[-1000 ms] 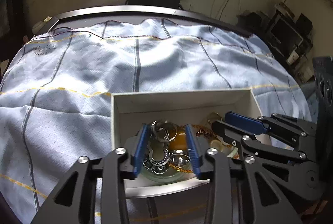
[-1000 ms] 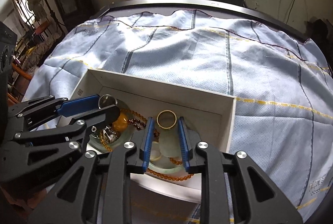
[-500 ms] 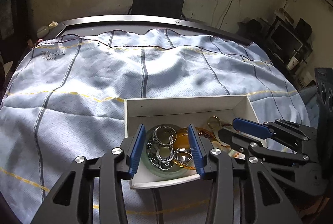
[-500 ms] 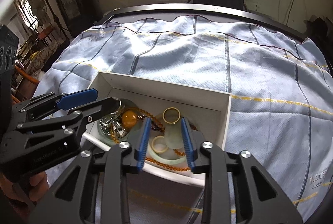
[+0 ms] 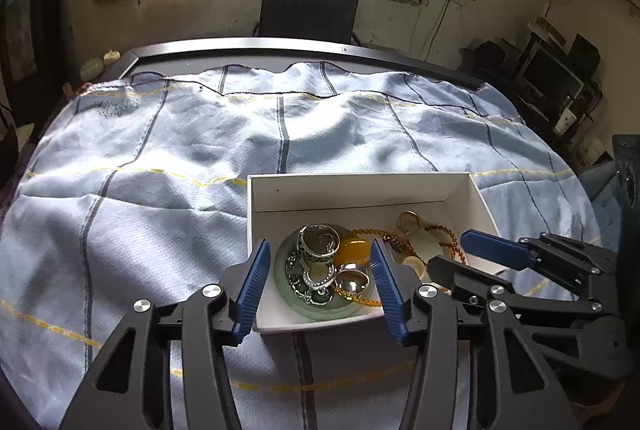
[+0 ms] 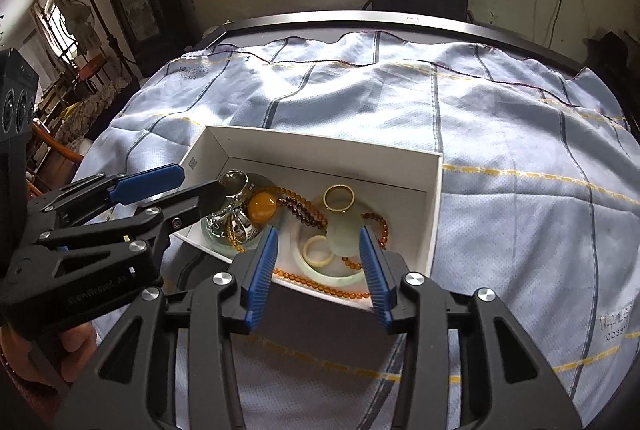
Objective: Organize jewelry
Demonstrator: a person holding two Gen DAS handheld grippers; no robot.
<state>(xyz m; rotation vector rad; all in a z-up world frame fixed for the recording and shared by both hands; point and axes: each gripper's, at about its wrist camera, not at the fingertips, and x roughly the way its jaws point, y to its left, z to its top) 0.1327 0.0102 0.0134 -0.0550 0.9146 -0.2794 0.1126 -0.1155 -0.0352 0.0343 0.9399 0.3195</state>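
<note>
An open white box [image 5: 360, 179] sits on the cloth, seen from both wrists. Its left end holds a green jade bangle with several silver rings [image 5: 316, 262] and an amber bead [image 5: 352, 250]. Toward the right lie a gold ring [image 6: 339, 197], a pale jade pendant [image 6: 344, 230], a small cream ring [image 6: 318, 256] and strands of brown beads [image 6: 298, 208]. My left gripper [image 5: 319, 246] hovers open at the box's near left corner. My right gripper [image 6: 319, 232] hovers open over the near right part. Neither holds anything.
A light blue cloth [image 5: 180, 170] with dark and yellow stripes covers the round table, whose dark rim [image 5: 240, 44] shows at the back. A black chair [image 5: 308, 6] stands beyond it. A hand [image 6: 76, 342] grips the left tool. Furniture crowds both sides.
Both grippers have drawn back and up from inside the box toward its near edge. The right jaws have widened, and the left ones slightly. The jewelry stays in the box.
</note>
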